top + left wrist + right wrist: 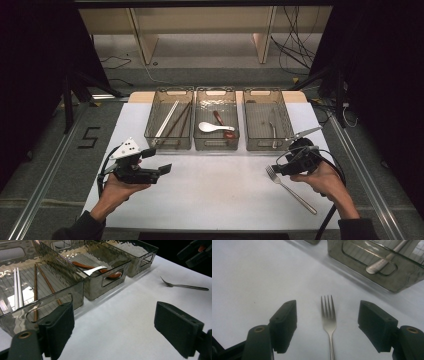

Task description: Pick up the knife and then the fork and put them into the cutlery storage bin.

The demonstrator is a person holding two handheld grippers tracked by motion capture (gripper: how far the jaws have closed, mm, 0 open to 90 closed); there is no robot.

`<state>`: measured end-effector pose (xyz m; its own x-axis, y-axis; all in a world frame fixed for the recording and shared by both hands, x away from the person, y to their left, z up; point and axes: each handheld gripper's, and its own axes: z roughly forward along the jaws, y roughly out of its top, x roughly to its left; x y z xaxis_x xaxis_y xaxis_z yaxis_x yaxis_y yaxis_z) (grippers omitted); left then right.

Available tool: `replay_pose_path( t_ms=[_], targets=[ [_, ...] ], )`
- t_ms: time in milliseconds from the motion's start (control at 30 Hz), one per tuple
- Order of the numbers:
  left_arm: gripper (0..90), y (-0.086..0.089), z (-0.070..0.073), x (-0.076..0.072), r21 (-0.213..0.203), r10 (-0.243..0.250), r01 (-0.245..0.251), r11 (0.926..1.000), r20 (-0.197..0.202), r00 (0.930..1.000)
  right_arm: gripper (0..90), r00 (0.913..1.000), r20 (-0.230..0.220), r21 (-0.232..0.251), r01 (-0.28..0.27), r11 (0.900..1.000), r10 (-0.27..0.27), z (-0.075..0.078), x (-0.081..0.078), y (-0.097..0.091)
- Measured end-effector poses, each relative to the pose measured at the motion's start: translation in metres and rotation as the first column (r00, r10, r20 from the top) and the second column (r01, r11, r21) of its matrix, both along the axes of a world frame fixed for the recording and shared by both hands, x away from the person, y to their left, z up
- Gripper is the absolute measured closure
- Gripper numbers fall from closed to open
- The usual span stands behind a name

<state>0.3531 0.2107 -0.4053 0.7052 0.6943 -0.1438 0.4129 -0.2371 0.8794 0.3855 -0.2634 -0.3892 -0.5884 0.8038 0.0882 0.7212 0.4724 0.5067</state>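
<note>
**Black jaws wide on both grippers, nothing held**

Black-padded right gripper (327,325) spread wide, jaws standing either side of the fork (329,322) without touching it. Fork flat on the white table cover (215,185), tines pointing toward the bins, handle running back under the gripper toward the near right edge. Right hand (327,180) wrapped around the gripper body, cable trailing off the near edge.

Left gripper (113,332) likewise fully parted, empty, bare cover between the jaws. Held by the left hand (117,187) at the left of the table, just in front of the left bin (170,120).

Three smoky clear bins in a row at the far side. Left bin: white and brown chopsticks (35,287). Middle bin (216,120): white spoon (214,127) and brown spoon (100,270). Right bin (267,120): metal cutlery (384,261), type not clear.
</note>
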Motion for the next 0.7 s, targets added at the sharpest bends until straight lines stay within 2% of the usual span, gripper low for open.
replay_pose_path(
  t_ms=[333, 700],
  targets=[
    [16.0, 0.000, 0.000, 0.000, 0.001, 0.000, 0.000, 1.0000, 0.002, 1.0000, 32.3, 0.9988, -0.047, -0.033, -0.018, 0.9993, 0.017, -0.009, -0.006, -0.002],
    [16.0, 0.000, 0.000, 0.000, 0.004, -0.003, 0.003, 1.0000, 0.002, 1.0000, 33.5, 0.9951, -0.098, -0.096, -0.024, 0.9951, 0.014, -0.022, -0.011, -0.004]
  ],
)
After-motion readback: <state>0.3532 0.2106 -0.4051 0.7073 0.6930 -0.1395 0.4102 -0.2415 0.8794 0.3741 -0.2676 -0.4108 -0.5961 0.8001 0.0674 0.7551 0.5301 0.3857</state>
